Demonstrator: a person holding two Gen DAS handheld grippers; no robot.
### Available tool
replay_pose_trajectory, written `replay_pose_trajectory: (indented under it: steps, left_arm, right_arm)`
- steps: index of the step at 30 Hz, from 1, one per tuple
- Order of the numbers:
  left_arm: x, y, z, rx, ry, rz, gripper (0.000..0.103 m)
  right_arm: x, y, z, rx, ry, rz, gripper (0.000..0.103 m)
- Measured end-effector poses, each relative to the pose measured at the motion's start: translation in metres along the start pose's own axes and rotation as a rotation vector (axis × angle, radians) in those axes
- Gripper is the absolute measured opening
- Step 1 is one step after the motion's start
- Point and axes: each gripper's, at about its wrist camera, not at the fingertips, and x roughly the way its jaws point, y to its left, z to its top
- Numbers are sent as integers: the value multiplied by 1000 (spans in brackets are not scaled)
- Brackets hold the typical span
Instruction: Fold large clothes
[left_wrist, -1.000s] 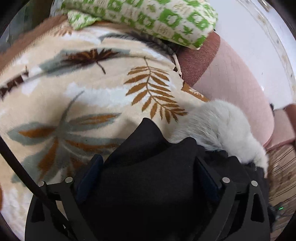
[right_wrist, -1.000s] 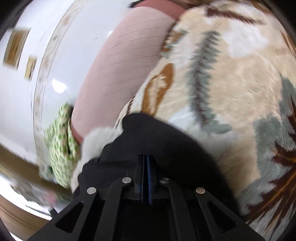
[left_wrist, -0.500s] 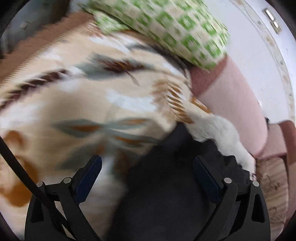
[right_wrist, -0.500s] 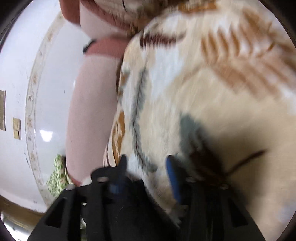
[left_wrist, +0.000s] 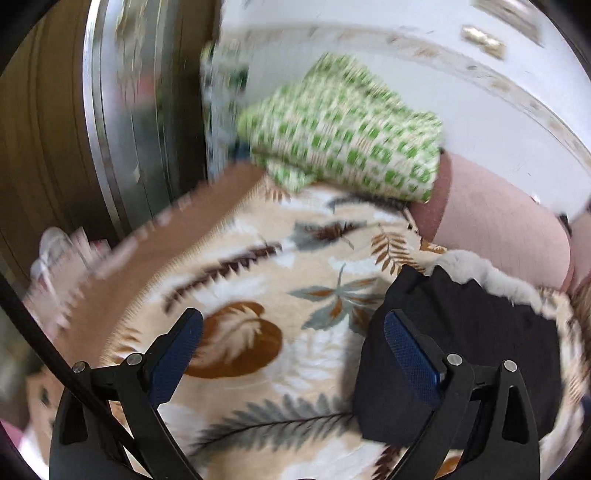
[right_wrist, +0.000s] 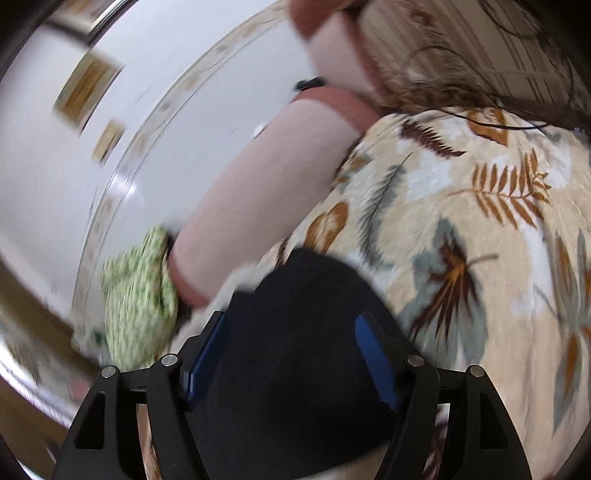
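Garment seen folded on blanket, below spread, empty right hand-held gripper, jaws just opened; right of spread, empty left hand-held gripper.

Bright daylight, motion blur, fisheye-warped edges

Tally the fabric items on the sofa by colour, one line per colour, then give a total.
Black with pale fur trim: 1, the black folded garment lying on the blanket.
Beige leaf-print: 1, the plush leaf-print blanket spread over the seat.
Green and white checked: 1, the green checked pillow at the far end.
Total: 3
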Motion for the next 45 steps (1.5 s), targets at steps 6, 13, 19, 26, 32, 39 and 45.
replay_pose_trajectory:
  steps: [6, 13, 19, 26, 32, 39, 45]
  left_arm:
    - [-81, -11, -34, 79, -224, 52, 99]
    - [-143, -19, -69, 74, -285, -104, 100]
    - [-164, -42, -105, 75, -262, -171, 100]
    - [-161, -72, -157, 84, -138, -302, 100]
    - [-156, -108, -192, 205, -68, -336, 100]
    - [-132, -134, -217, 293, 26, -311, 100]
    - [-112, -132, -221, 275, 54, -301, 100]
  right_arm:
    - [-22, 19, -59, -133, 51, -32, 76]
    - [-49, 17, -118, -221, 103, -56, 79]
    - [-71, 14, -154, -309, 93, -108, 81]
    - [-90, 9, -164, -367, 17, -182, 85]
    - [-97, 6, -166, -386, -25, -215, 87]
    - [-94, 7, -173, -449, -60, -293, 89]
    - [-81, 7, -179, -480, -35, -320, 89]
